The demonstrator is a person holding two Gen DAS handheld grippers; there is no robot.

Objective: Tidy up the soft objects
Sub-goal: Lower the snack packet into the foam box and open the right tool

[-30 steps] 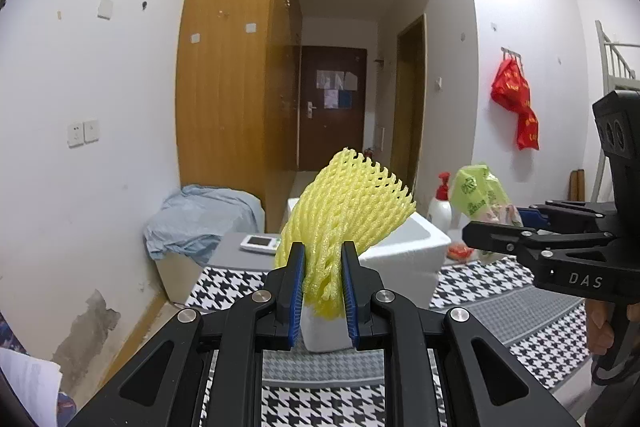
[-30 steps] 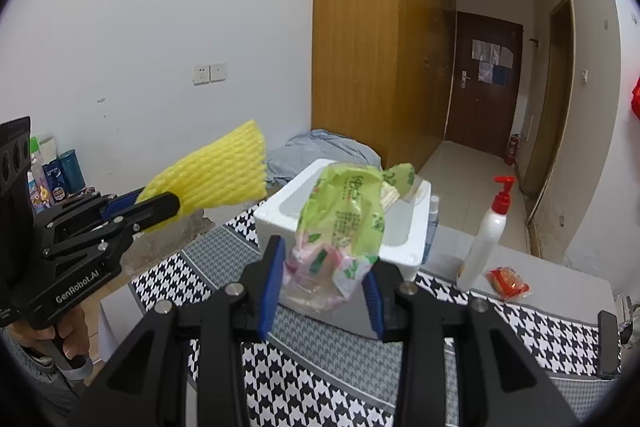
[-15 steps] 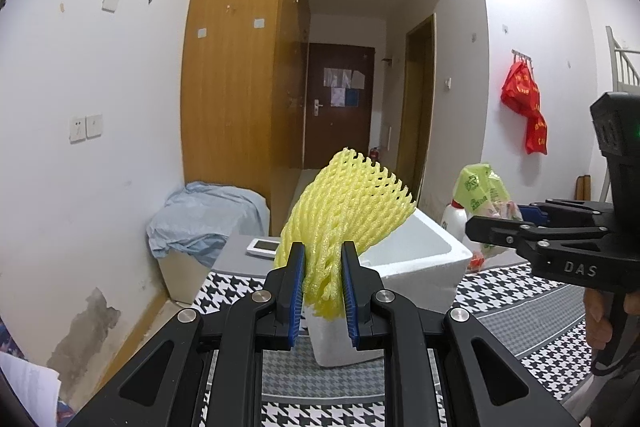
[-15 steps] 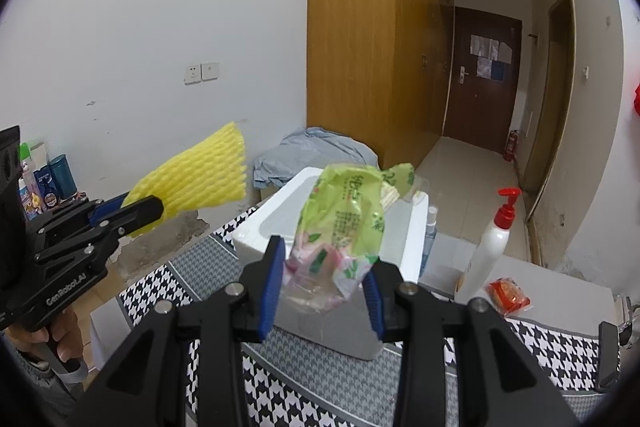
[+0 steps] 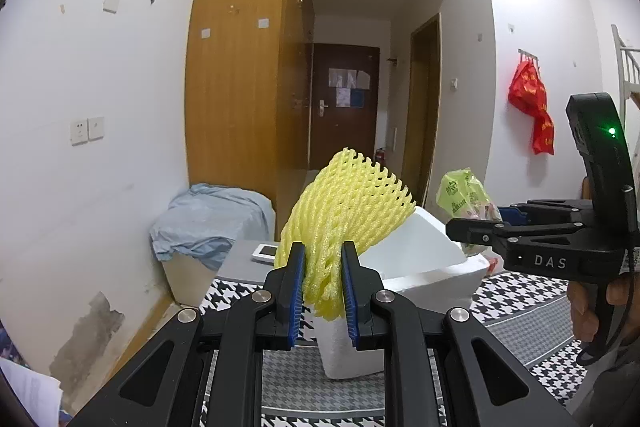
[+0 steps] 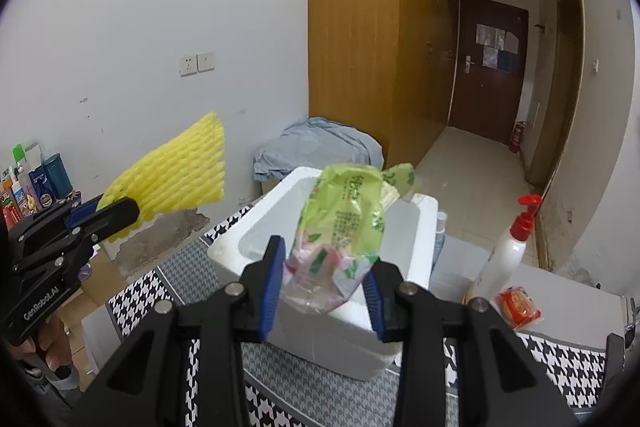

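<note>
Foam netting (image 5: 344, 211), yellow and crumpled, sits pinched between the blue-padded fingers of the left gripper (image 5: 323, 287) at lower centre of the left wrist view, its free end fanning up and to the right in front of a white foam box (image 5: 420, 267). In the right wrist view the right gripper (image 6: 324, 291), at lower centre, has its fingers clamped on the lower end of a green plastic packet (image 6: 340, 227), which stands up in front of the same open box (image 6: 320, 331). The box rests on a bench covered in a black-and-white houndstooth cloth (image 6: 568, 363). Each gripper shows in the other's view: the left one (image 6: 120, 215) at the left edge with the netting (image 6: 176, 179) jutting up and to the right, the right one (image 5: 472, 227) at the right edge with the packet (image 5: 464, 195) at its tip. To the right of the box stand a white pump bottle (image 6: 504, 259) with a red top and a small red packet (image 6: 516, 307). A wooden wardrobe (image 6: 372, 39) fills the upper centre.
</note>
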